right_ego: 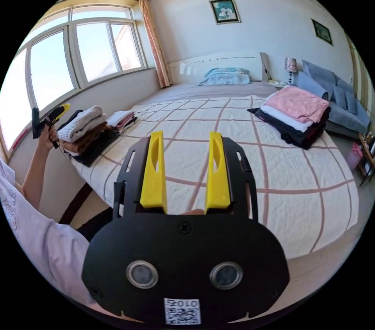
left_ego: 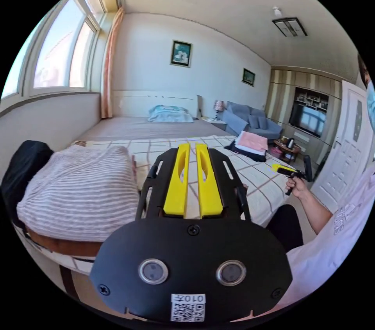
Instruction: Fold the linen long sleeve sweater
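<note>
A folded, pale ribbed sweater (left_ego: 78,189) lies on top of a pile of folded clothes at the bed's left corner, over a brown piece and a black one. In the right gripper view the same sweater (right_ego: 82,121) tops that pile near the window. My left gripper (left_ego: 192,147) hangs just right of the pile with its yellow jaws close together and nothing between them. My right gripper (right_ego: 186,135) is open over the checked quilt (right_ego: 242,166), holding nothing. Each gripper is held up in a hand in the other's view: the right gripper (left_ego: 280,168) and the left gripper (right_ego: 61,109).
A second stack of folded clothes (right_ego: 297,111), pink on top, sits on the quilt's right side; it is also the stack (left_ego: 252,142) in the left gripper view. A grey sofa (left_ego: 250,119), a small table (left_ego: 287,146) and a white door (left_ego: 347,158) stand beyond the bed. Windows (right_ego: 78,60) line the left wall.
</note>
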Tool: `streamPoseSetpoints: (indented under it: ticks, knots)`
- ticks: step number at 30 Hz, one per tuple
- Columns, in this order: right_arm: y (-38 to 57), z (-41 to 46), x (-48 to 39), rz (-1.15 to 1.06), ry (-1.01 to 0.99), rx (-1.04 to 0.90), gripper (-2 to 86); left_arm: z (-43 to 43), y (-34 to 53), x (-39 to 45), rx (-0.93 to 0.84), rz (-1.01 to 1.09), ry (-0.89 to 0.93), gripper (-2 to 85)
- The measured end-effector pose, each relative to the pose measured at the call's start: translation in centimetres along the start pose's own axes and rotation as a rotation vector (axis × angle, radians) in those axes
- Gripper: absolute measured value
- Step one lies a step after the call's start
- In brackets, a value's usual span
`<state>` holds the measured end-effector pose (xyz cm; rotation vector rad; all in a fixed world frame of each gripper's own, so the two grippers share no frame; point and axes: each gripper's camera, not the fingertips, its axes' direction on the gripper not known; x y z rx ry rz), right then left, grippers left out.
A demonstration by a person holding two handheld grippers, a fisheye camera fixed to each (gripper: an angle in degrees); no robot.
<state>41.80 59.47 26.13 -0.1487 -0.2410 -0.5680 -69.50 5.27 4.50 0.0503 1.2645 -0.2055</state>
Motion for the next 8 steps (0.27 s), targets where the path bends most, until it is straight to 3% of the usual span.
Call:
streamPoseSetpoints:
  ticks: [4,8]
  knots:
    - [-2.2,-0.9,7.7,-0.041,0.317,-0.047,13.3,8.8,3.9,4.8,-0.136,-0.016,0.168,0.2]
    - [-5.4,1.7,12.8,-0.122,0.459,-0.121,13.8,16.8,8.5,10.2,-0.383,0.060,0.287,-0.1]
